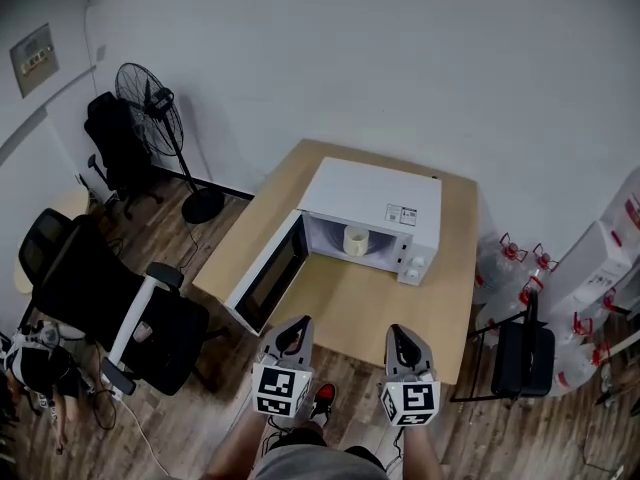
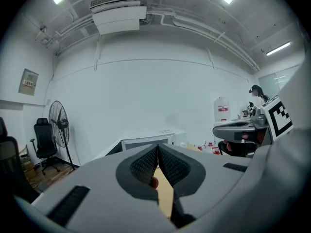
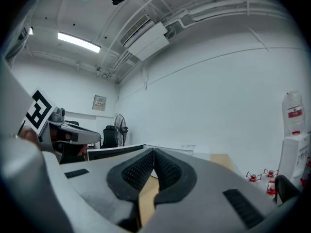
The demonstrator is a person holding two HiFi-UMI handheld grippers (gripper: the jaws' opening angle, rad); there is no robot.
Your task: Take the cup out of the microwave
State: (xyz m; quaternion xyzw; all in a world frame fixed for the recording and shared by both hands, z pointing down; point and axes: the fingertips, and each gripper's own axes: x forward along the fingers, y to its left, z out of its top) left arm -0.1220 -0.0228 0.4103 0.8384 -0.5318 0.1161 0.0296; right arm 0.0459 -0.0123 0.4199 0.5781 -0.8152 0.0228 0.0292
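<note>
A white microwave (image 1: 372, 200) stands on a wooden table (image 1: 345, 308), its door (image 1: 268, 274) swung open to the left. Inside its lit cavity sits a pale cup (image 1: 355, 240). Both grippers hover side by side before the table's near edge, well short of the microwave. My left gripper (image 1: 296, 334) has its jaws pressed together with nothing between them, as the left gripper view shows (image 2: 158, 147). My right gripper (image 1: 402, 340) is likewise shut and empty (image 3: 153, 152). The microwave (image 2: 146, 141) lies ahead in the left gripper view; the cup is hidden there.
A standing fan (image 1: 150, 108) and a black office chair (image 1: 115, 143) are at the back left. Another black office chair (image 1: 120, 308) stands close to the table's left side. Water bottles (image 1: 600, 258) and a black stool (image 1: 525, 358) are on the right.
</note>
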